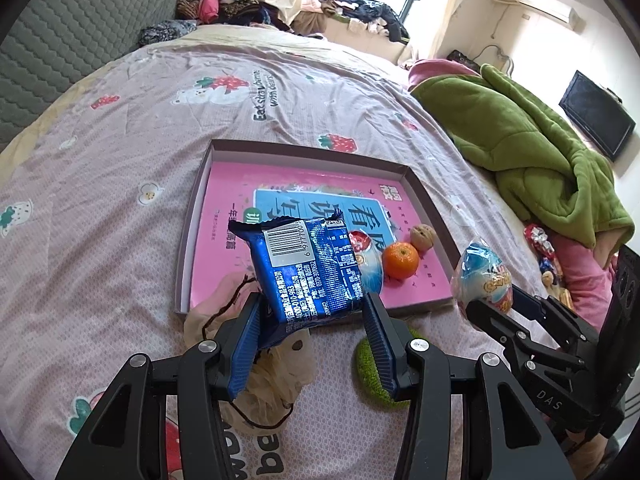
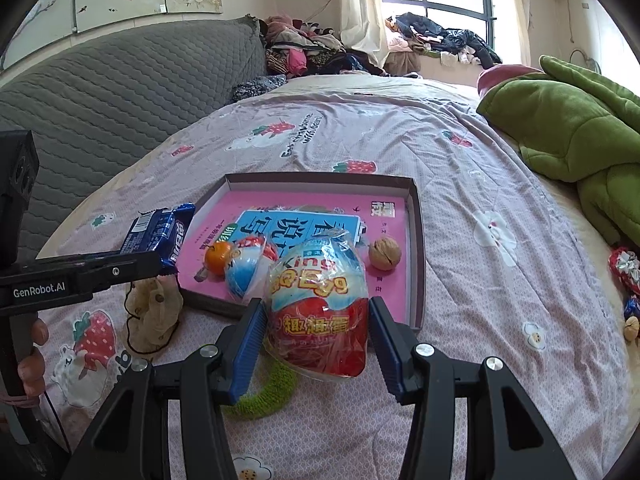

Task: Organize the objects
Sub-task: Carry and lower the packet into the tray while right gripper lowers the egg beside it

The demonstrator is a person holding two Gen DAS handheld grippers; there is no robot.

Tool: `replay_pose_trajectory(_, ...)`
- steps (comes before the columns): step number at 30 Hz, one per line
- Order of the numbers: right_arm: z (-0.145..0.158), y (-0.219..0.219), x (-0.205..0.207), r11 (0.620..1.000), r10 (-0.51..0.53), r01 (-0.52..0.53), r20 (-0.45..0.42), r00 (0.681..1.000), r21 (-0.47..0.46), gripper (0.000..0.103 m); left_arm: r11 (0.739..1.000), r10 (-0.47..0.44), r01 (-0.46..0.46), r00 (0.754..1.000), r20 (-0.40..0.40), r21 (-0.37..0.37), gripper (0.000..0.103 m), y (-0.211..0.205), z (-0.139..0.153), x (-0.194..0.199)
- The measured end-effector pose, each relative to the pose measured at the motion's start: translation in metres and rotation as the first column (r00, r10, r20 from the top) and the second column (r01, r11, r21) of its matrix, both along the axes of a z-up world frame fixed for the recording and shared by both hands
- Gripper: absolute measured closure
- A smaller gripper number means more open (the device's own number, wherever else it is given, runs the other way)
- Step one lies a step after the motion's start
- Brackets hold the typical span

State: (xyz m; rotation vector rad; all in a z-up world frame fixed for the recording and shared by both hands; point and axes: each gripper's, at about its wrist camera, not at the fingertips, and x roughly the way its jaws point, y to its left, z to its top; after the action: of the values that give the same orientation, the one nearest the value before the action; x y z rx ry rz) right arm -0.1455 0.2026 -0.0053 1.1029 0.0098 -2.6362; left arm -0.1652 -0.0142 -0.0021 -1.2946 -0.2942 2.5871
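A blue snack packet (image 1: 306, 268) is clamped in the left tool (image 1: 312, 312) over the tray's (image 1: 308, 149) near edge. A wrapped toy egg (image 2: 320, 304) is clamped in the right tool (image 2: 318, 324). The packet barcode is seen only in the left view; the egg's front label only in the right.

Left gripper (image 1: 312, 312) raised over the bed's near edge, blue pads clamped either side of a blue snack packet (image 1: 304, 268), right gripper (image 2: 318, 328) alongside, pads pinching a wrapped toy egg (image 2: 320, 300)
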Motion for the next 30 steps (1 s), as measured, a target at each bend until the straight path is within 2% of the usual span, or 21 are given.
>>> replay_pose_trajectory(30, 0.053, -0.025, -0.026, 0.999, 0.043, -0.040, -0.103, 0.994, 0.032, 0.051, 0.999, -0.008, 0.006, 0.998, -0.064, -0.037, 0.052, 0.007, 0.032, -0.003)
